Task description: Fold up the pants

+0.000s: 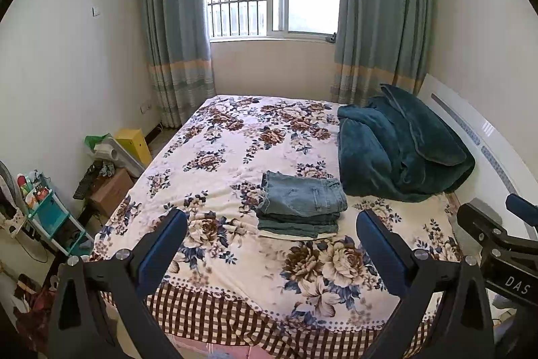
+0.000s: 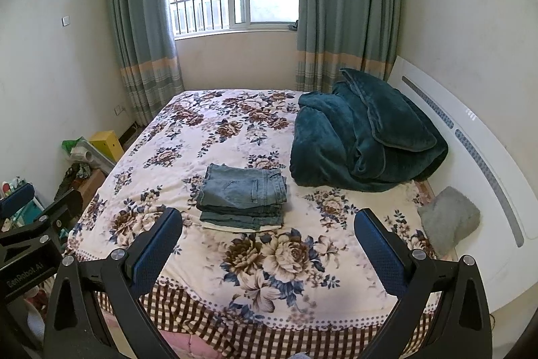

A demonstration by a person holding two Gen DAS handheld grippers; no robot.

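While you hold both grippers spread wide and empty, the folded pants (image 1: 301, 205) (image 2: 242, 195) lie mid-frame. They sit apart, beyond your left gripper (image 1: 272, 238) and right gripper (image 2: 268, 236).

My bed (image 1: 235, 137) is wearing a floral cover with a checked border. Folded denim pants (image 1: 302, 204) are sitting stacked near its middle, a rumpled teal blanket (image 1: 396, 150) is lying just beside them toward the headboard, and a grey cloth (image 2: 449, 219) is resting at the edge.
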